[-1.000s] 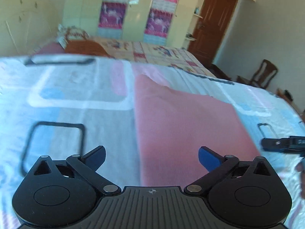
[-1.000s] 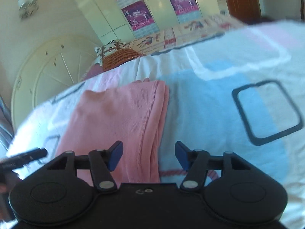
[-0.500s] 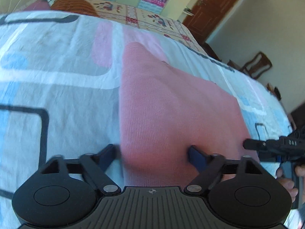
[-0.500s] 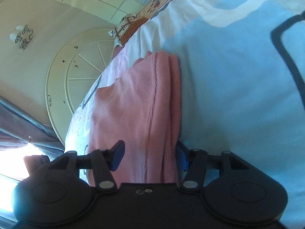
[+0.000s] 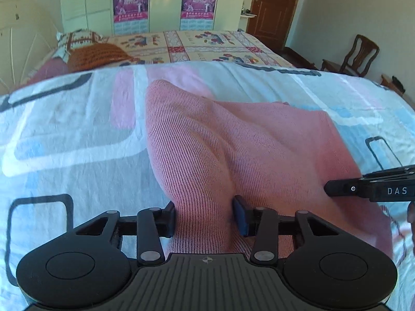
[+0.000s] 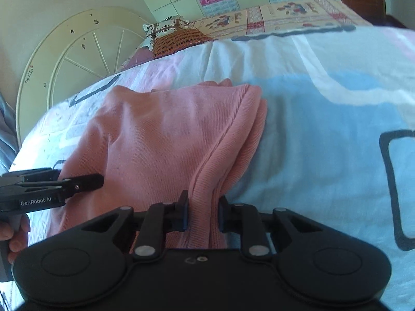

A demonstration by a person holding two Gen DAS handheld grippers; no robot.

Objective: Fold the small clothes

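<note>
A pink knit garment (image 5: 233,142) lies folded on the patterned bedsheet (image 5: 64,129). Its near left corner stands bunched between the closing jaws of my left gripper (image 5: 205,216), and both pads touch the knit. In the right wrist view the same garment (image 6: 155,134) shows its stacked ribbed edge on the right. That edge runs down into my right gripper (image 6: 203,213), whose jaws are also closing, with the cloth pinched between the pads. Each gripper appears side-on in the other's view: the right gripper (image 5: 330,188) and the left gripper (image 6: 99,180), both over the garment's near edge.
A person's hand (image 6: 15,235) holds the left gripper's handle. A second bed with a yellow patterned cover (image 5: 207,44) and a pillow (image 5: 77,39) lies beyond. A round cream headboard (image 6: 64,59) stands at left. A wooden chair (image 5: 360,51) and a brown door (image 5: 272,5) are at right.
Both grippers came down onto the garment's near edge and their jaws narrowed from wide apart to pinching the cloth. The pink fabric now bunches up into ridges toward each gripper.
</note>
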